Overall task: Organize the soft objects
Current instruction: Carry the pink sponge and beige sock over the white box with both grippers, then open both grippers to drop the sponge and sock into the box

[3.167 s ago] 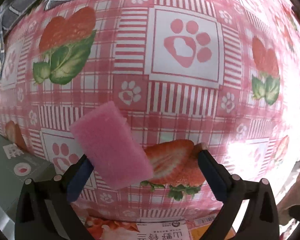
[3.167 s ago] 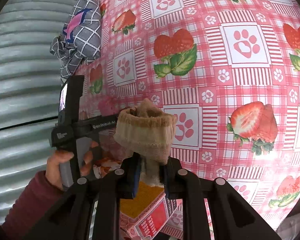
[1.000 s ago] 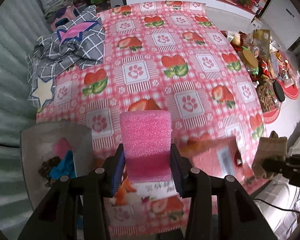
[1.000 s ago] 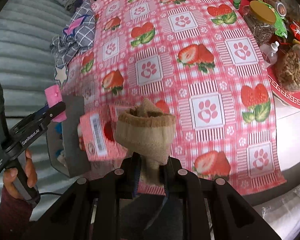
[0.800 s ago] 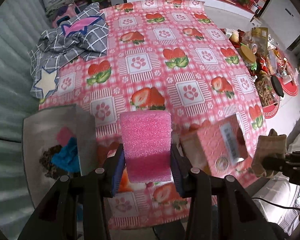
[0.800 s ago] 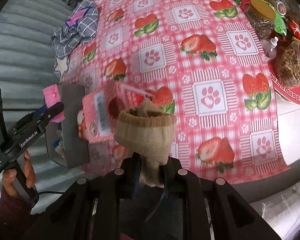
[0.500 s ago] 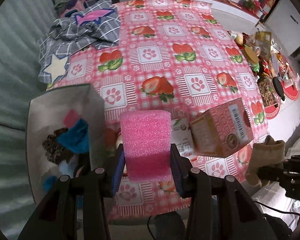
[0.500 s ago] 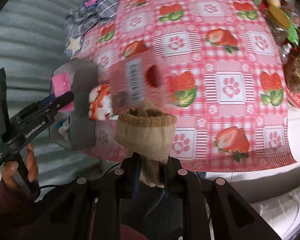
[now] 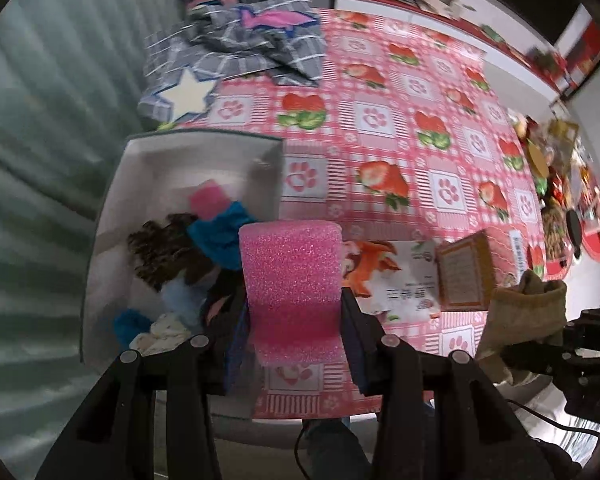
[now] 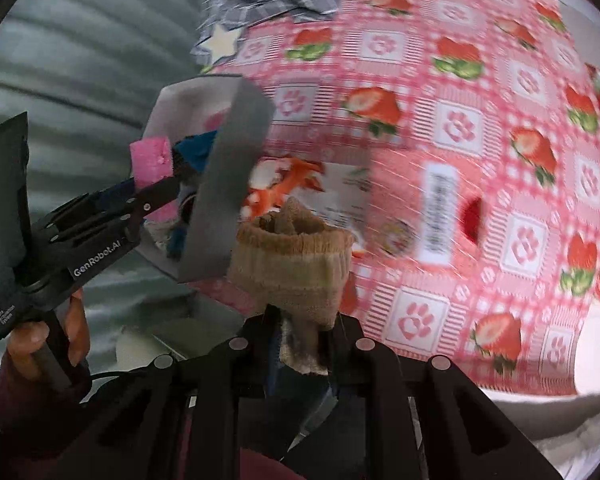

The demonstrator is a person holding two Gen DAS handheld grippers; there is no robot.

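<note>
My left gripper (image 9: 294,320) is shut on a pink sponge (image 9: 292,276), held in the air just right of a grey bin (image 9: 268,152) at the table's near left corner. The bin holds a small pink sponge (image 9: 208,200), blue cloth (image 9: 220,232) and dark cloth (image 9: 160,248). My right gripper (image 10: 300,320) is shut on a rolled tan sock (image 10: 292,256), which also shows in the left wrist view (image 9: 524,316). In the right wrist view the left gripper (image 10: 152,196) holds the pink sponge (image 10: 152,160) at the bin (image 10: 236,136).
A pink carton (image 10: 440,208) and a flat orange-and-white packet (image 9: 392,276) lie on the strawberry tablecloth (image 9: 380,120) near its front edge. A grey checked cloth (image 9: 244,40) lies at the far left. Jars and food items (image 9: 556,184) crowd the right. A corrugated wall (image 9: 40,160) is left.
Both grippers have swung left toward the grey bin. The bin now fills more of the left wrist view, with the pink sponge at its right wall. The sock stays gripped.
</note>
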